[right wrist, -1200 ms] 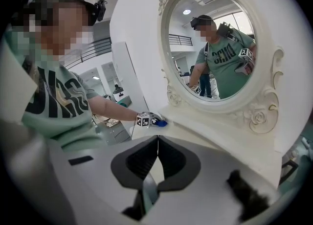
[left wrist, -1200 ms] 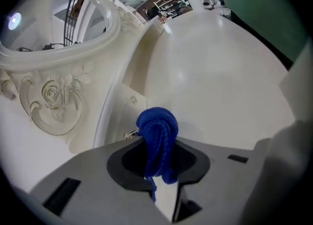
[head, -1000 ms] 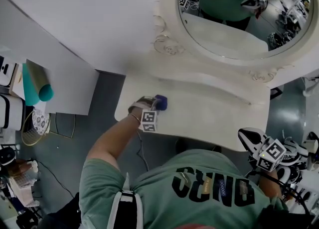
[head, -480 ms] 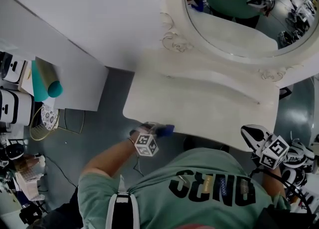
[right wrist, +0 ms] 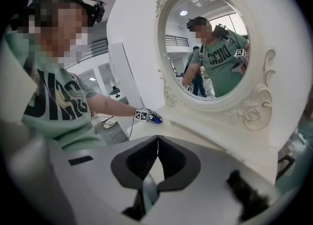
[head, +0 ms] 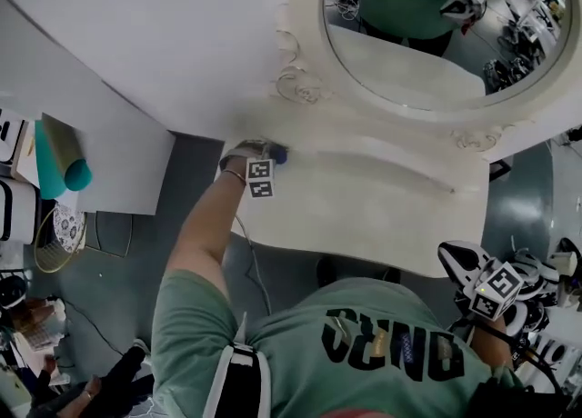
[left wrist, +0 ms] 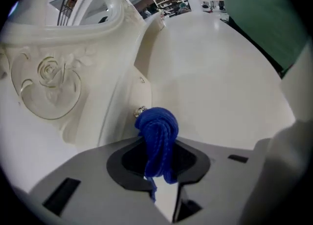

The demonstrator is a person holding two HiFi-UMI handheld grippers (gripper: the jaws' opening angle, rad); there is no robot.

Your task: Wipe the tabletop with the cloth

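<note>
Now: L gripper fingers pinch blue cloth on tabletop | R gripper fingers pressed together

The cream tabletop bears an oval mirror and a blue cloth.

The left claw has carried the cloth across the tabletop, front edge to, seemingly, back-left corner.

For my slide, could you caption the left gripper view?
Left gripper clamps a bunched blue cloth over the cream tabletop.
</note>
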